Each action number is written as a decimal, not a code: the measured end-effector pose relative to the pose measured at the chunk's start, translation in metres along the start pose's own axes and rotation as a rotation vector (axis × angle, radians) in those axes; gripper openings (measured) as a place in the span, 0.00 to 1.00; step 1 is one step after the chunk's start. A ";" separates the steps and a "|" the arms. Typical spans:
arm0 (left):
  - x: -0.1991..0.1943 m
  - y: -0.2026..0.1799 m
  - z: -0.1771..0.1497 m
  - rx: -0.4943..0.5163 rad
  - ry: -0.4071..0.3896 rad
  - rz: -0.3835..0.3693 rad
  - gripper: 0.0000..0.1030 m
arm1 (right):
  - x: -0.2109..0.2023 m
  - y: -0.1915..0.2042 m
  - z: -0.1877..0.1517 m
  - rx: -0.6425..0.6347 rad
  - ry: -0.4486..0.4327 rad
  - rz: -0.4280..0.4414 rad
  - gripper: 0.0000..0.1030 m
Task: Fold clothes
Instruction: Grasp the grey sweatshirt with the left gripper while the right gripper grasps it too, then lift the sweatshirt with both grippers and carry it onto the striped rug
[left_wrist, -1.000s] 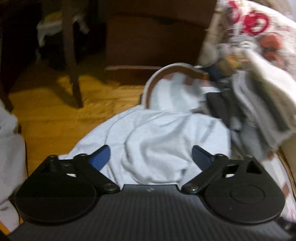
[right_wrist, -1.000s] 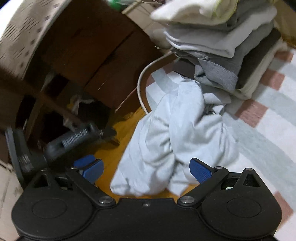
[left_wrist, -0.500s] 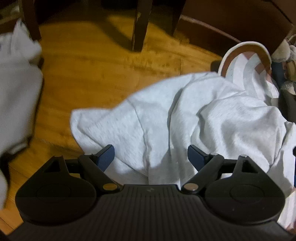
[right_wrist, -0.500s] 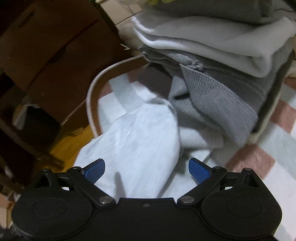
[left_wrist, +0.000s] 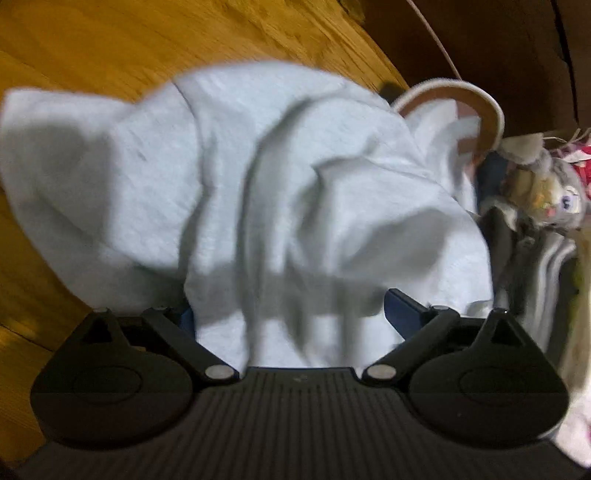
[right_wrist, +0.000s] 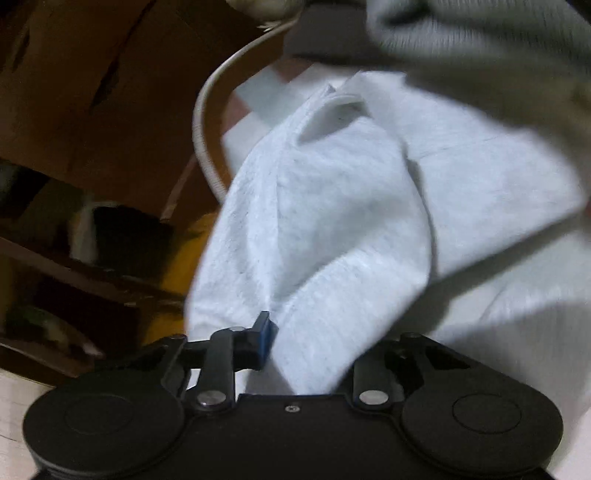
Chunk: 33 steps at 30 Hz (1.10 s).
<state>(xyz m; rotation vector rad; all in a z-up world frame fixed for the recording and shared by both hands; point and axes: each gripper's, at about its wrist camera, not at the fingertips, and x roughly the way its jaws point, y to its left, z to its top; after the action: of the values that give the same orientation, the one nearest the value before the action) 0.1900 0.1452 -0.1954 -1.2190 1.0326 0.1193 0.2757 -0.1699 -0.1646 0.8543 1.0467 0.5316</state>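
Folding had barely begun, I judged: the pale grey sweatshirt lay crumpled ahead of both tools, half off the striped mat onto the wooden floor. My right gripper had just been closing and was clenched on a ridge of that fabric bunched between its jaws. My left gripper stood released, jaws spread either side of the cloth without pinching it. Folded clothes sat beyond the right tool, so part seemed done. I could read no label, brand or writing anywhere
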 end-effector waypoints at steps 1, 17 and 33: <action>0.000 0.002 -0.001 -0.015 0.010 -0.017 0.78 | -0.002 0.002 -0.006 0.021 0.009 0.041 0.21; -0.029 -0.099 -0.074 0.581 -0.042 -0.177 0.12 | -0.176 0.084 -0.068 -0.347 -0.247 0.002 0.11; -0.097 -0.128 -0.298 1.104 0.003 -0.277 0.07 | -0.403 0.074 -0.158 -0.380 -0.464 -0.148 0.11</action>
<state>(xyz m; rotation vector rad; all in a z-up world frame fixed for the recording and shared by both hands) 0.0348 -0.1058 -0.0285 -0.3280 0.7239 -0.6027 -0.0379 -0.3689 0.0701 0.5206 0.5525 0.3654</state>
